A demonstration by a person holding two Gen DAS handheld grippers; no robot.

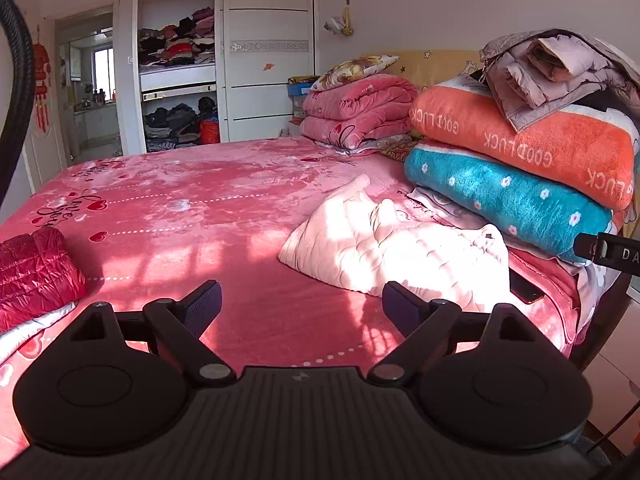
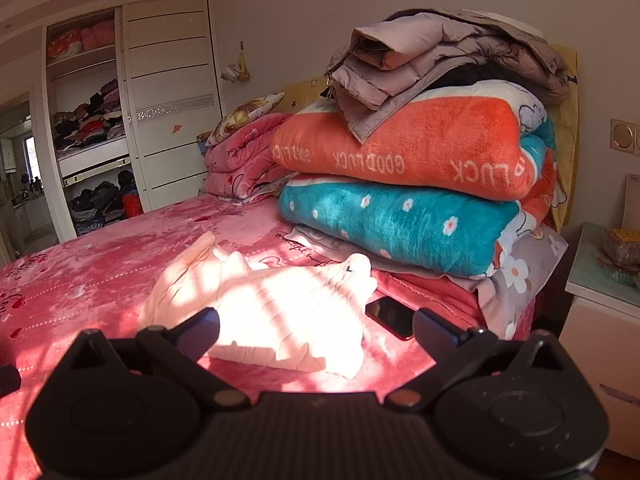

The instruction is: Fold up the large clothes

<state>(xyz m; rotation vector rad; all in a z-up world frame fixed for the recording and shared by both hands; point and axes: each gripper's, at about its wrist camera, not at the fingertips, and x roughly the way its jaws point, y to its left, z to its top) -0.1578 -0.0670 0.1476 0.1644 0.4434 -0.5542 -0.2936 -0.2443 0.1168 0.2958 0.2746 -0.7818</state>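
Observation:
A pale pink quilted garment [image 1: 392, 244] lies folded on the pink bed cover [image 1: 192, 200], in bright sun; it also shows in the right wrist view [image 2: 272, 312]. My left gripper [image 1: 302, 304] is open and empty, above the bed just short of the garment's near left edge. My right gripper [image 2: 316, 330] is open and empty, its fingers either side of the garment's near edge. A folded red puffer jacket [image 1: 32, 276] lies at the far left. A grey-pink down jacket [image 2: 432, 64] lies on top of the blanket stack.
Stacked orange [image 2: 400, 148] and teal [image 2: 392, 224] blankets sit at the headboard, with pink quilts [image 1: 356, 112] behind. A dark phone [image 2: 390, 316] lies by the garment. An open wardrobe [image 1: 176, 80] stands beyond the bed. A nightstand [image 2: 600, 312] is on the right.

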